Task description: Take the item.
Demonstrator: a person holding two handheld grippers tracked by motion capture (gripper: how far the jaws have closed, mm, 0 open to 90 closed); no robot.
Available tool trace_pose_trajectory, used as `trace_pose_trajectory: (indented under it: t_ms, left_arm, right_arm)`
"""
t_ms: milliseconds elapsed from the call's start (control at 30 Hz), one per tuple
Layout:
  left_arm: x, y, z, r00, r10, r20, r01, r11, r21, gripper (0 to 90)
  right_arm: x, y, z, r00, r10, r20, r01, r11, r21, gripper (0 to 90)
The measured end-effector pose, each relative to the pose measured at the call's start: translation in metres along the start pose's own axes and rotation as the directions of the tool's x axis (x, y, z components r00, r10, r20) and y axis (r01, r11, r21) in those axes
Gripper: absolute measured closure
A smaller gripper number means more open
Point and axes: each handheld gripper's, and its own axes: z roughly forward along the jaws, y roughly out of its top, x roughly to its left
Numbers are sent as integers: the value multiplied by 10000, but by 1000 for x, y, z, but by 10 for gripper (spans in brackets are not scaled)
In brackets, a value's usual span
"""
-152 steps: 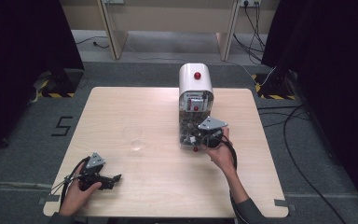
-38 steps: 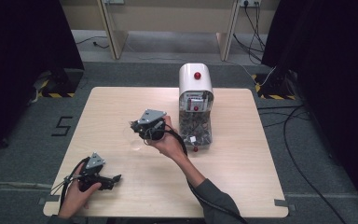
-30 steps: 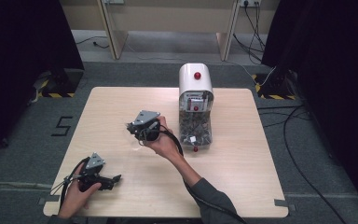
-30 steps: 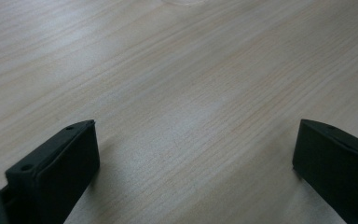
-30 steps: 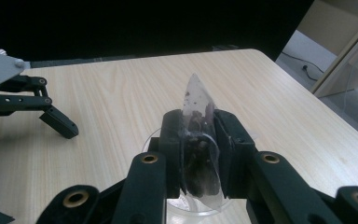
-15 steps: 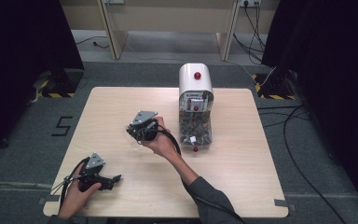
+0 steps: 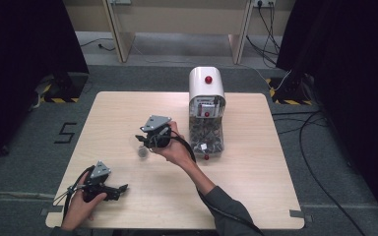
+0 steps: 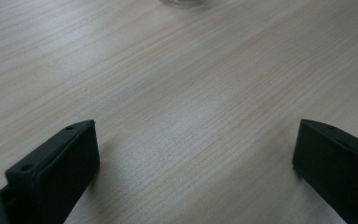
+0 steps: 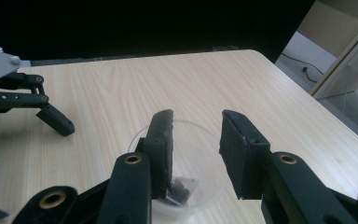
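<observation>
While the right gripper (image 7: pixel 145 140) hangs over the middle of the wooden table (image 7: pixel 256 172) in the high view, its jaws have just been opening, and in the right gripper view they stand parted above a clear plastic cup (image 9: pixel 200 140). A small dark item (image 9: pixel 182 185) lies at the bottom of that cup, low in the frame, just beside the left jaw's tip; the pads do not press on it, nor on the cup's rim. In the high view the cup (image 7: pixel 141 152) sits just below and left of the right gripper, near the centre of the frame.

At the lower left of the high view the left gripper (image 7: pixel 120 189) rests on the table in the person's hand, well apart from the cup. Its own view shows both black jaws spread wide at the bottom corners, with bare wood grain between them and nothing held.

Right of the cup, in the upper middle of the high view, stands a white dispenser (image 7: pixel 206 88) with a red knob on top and a clear lower chamber.
</observation>
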Motion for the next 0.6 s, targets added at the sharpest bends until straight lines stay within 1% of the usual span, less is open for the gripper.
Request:
trace_pose_trajectory:
  t_ms: [100, 133, 200, 233, 267, 300, 367, 400, 433, 467, 500, 567, 600]
  left_arm:
    - [0, 0, 0, 10000, -11, 5, 11, 10000, -10, 0]
    - [0, 0, 0, 10000, -1, 4, 1, 10000, -4, 0]
    - [0, 0, 0, 10000, -10, -1, 10, 10000, -5, 0]
    - [0, 0, 0, 10000, -10, -1, 10, 10000, -5, 0]
    - [0, 0, 0, 10000, -11, -9, 11, 10000, -6, 0]
    - [0, 0, 0, 10000, -10, -8, 10, 10000, -6, 0]
    - [0, 0, 0, 10000, -15, -2, 15, 10000, -6, 0]
    - [0, 0, 0, 10000, -8, -10, 8, 10000, -5, 0]
    - [0, 0, 0, 10000, -8, -10, 8, 10000, -5, 0]
    - [0, 0, 0, 10000, -9, -10, 9, 10000, -5, 0]
    - [0, 0, 0, 10000, -9, -3, 9, 10000, -2, 0]
    - [0, 0, 0, 10000, -6, -10, 6, 10000, -3, 0]
    - [0, 0, 0, 10000, -8, -4, 8, 10000, -1, 0]
  right_arm:
    - [-2, -8, -8, 10000, -82, 19, 82, 9999, 76, 633]
    - [-2, -10, -11, 10000, 46, 50, -47, 9999, 119, 631]
    - [-5, -12, -16, 9999, -24, 130, 24, 10000, 18, 626]
    - [-5, -12, -16, 9999, -24, 130, 24, 10000, 18, 626]
    - [-6, -14, -24, 9999, 13, 137, -14, 10000, 25, 622]
    - [-7, -15, -27, 9998, -99, 162, 99, 10000, 5, 622]
    - [-7, -17, -35, 9996, -151, 236, 153, 9998, -84, 621]
    - [-7, -18, -38, 9995, -161, 263, 164, 9998, -119, 619]
    - [-7, -18, -38, 9995, -161, 263, 164, 9998, -119, 619]
    - [-7, -21, -45, 9995, -140, 298, 143, 9999, -98, 612]
    - [-7, -23, -47, 9993, -52, 371, 54, 10000, -31, 605]
    - [-8, -25, -50, 9990, -120, 422, 122, 9999, -50, 602]
    - [-9, -27, -52, 9989, 29, 463, -23, 9999, -131, 597]
